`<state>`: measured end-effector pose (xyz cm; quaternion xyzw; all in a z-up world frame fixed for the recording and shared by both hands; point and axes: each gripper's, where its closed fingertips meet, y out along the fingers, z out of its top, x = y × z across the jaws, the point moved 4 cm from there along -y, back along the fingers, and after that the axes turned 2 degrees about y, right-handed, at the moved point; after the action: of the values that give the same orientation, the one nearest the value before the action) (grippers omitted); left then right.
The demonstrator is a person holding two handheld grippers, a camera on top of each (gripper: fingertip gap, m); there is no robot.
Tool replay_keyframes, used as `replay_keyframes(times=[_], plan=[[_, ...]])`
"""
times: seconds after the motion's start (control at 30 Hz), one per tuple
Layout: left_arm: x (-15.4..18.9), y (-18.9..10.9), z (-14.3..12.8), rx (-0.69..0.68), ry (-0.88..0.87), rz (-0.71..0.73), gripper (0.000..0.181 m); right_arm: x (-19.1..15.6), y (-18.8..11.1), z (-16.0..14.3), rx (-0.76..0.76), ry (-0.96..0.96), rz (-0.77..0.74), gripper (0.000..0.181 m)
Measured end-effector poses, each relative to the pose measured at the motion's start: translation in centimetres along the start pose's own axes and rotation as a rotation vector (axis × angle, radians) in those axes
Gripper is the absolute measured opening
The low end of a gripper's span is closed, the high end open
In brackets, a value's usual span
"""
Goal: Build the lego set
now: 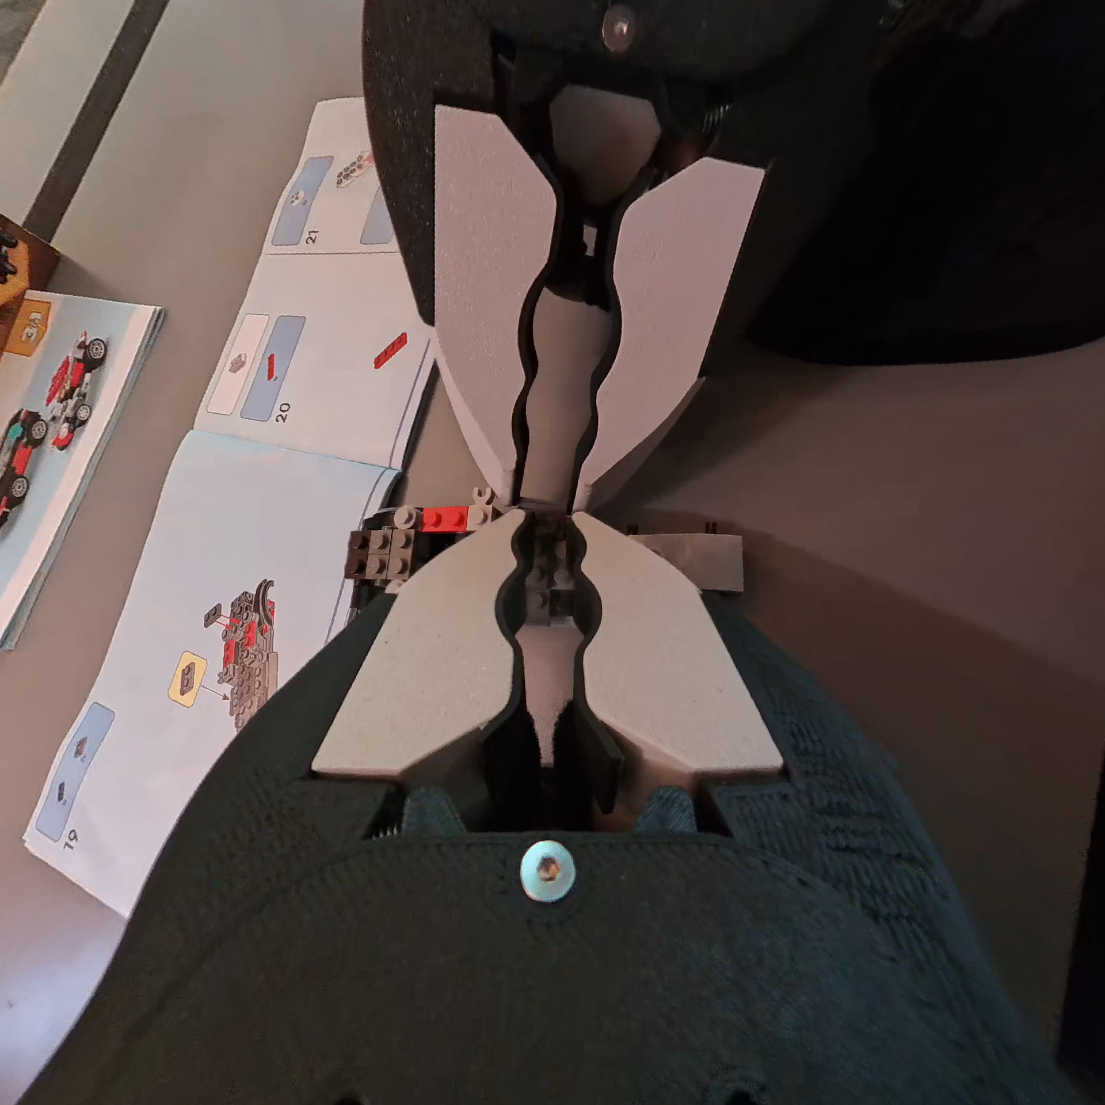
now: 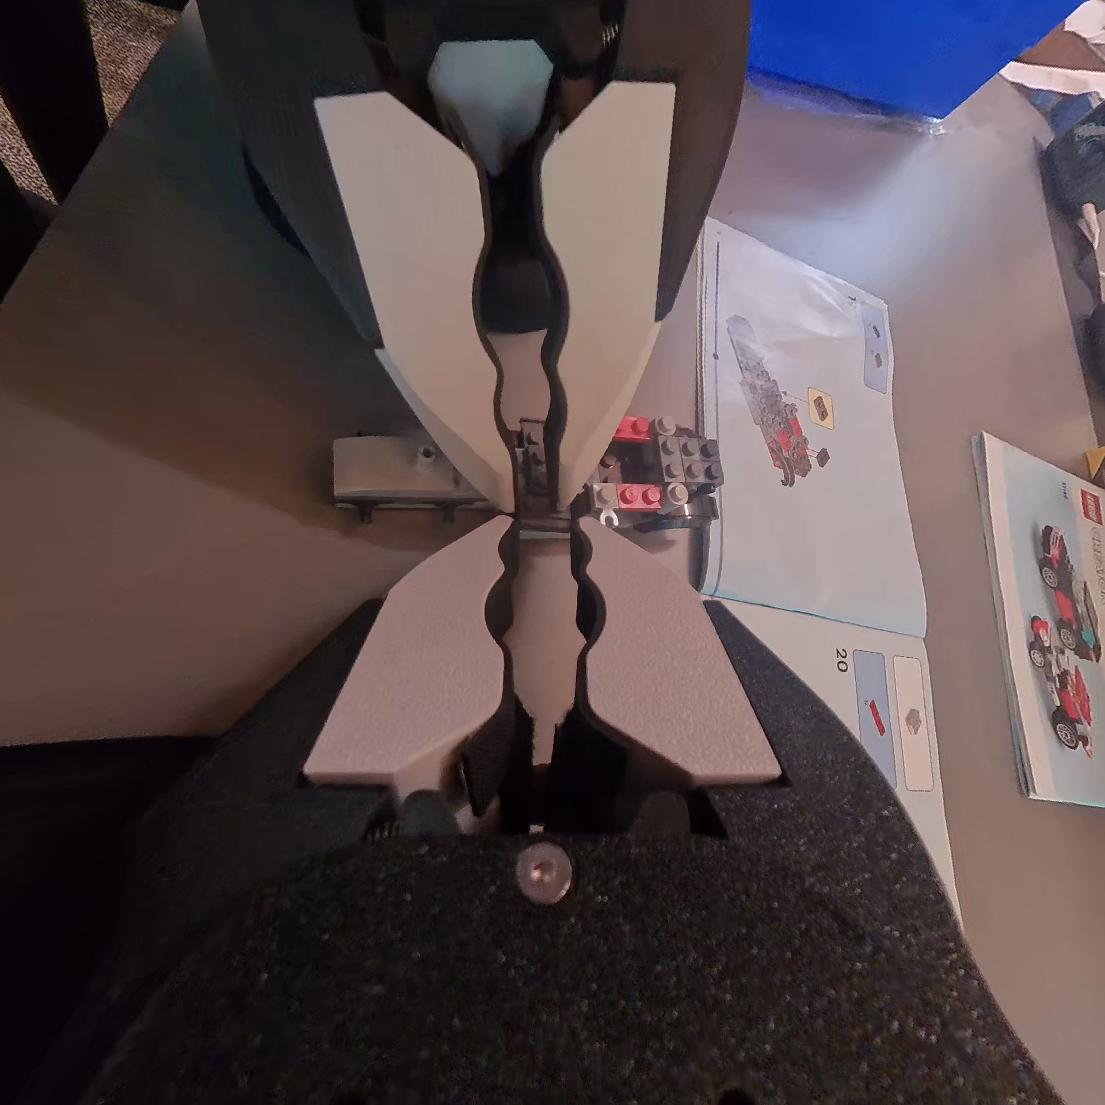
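Two hand-held grippers meeting tip to tip over the bench [image 1: 837,448], both on the same model [image 1: 382,547].

Left hand-held gripper [image 1: 545,520]: fingers [image 1: 442,646] drawn in, tips pinching the grey studded middle of the model. Narrow gap between fingers, grey bricks showing through it. Clamped on the model.

Right hand-held gripper [image 2: 541,526]: coming from the opposite side, fingers [image 2: 430,658] likewise drawn close, tips at the model's grey edge plate. Appears clamped on the model; exact contact partly hidden by the opposing tips.

Model: low on the bench, between the two sets of tips. Grey and black studded block at one end, red plate [image 1: 445,519] with grey end pieces along one side, second red piece [image 2: 634,429] on the far side in right view. Pale grey sloped section [image 1: 687,547] at the other end, with small black pegs along its edge.

Open booklet [image 1: 239,568] flat on bench just beside the model, the dark end of the model overlapping its page edge. Pages showing build steps with pictured parts.

Second, closed booklet [image 1: 72,418] farther out, apart from the first, cars pictured on cover. Box corner [image 1: 24,263] beyond it in left view.

Blue thing [image 2: 897,54] at far bench edge in right view. Dark items [image 2: 1076,179] at right margin, too blurred to identify.
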<state>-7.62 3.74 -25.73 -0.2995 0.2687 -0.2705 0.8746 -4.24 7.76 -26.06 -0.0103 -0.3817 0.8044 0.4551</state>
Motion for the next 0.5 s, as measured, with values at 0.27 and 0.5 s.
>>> replay_keyframes(times=[0.27,0.5], plan=[[-0.17,0.08,-0.24,-0.007,-0.009,0.048,0.007,0.27,0.18,-0.07,0.009,-0.01,-0.016,0.016],[-0.31,0.12,-0.35,-0.003,-0.023,0.066,0.007,0.45,0.25,-0.19,0.003,-0.007,-0.019,0.016]])
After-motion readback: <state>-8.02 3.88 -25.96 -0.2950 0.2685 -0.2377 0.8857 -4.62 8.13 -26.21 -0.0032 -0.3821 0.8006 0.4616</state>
